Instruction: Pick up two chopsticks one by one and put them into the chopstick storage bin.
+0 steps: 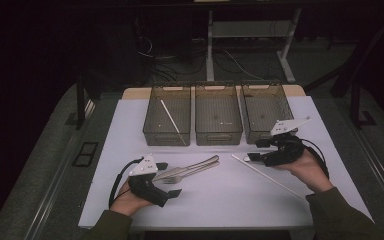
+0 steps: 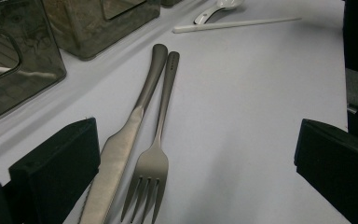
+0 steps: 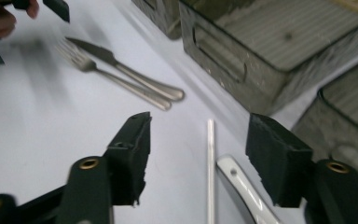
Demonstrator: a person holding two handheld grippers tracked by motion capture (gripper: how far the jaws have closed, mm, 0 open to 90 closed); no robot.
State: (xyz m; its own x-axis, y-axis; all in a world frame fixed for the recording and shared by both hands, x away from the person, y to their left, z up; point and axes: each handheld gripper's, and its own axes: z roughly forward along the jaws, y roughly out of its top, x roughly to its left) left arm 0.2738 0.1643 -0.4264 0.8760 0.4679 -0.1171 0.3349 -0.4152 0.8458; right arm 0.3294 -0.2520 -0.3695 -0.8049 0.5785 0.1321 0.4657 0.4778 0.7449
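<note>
The right gripper is seen with its jaws apart, nothing grasped; between them lie a white spoon handle and a white chopstick, the spoon at about five o'clock of the stick. The left gripper is held released, with one knife and one fork between its jaws. Three baskets are counted at twelve o'clock; a second chopstick lies in the leftmost

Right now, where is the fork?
In the high view, the fork lies left of centre on the white mat, beside the knife, near the left gripper.
</note>
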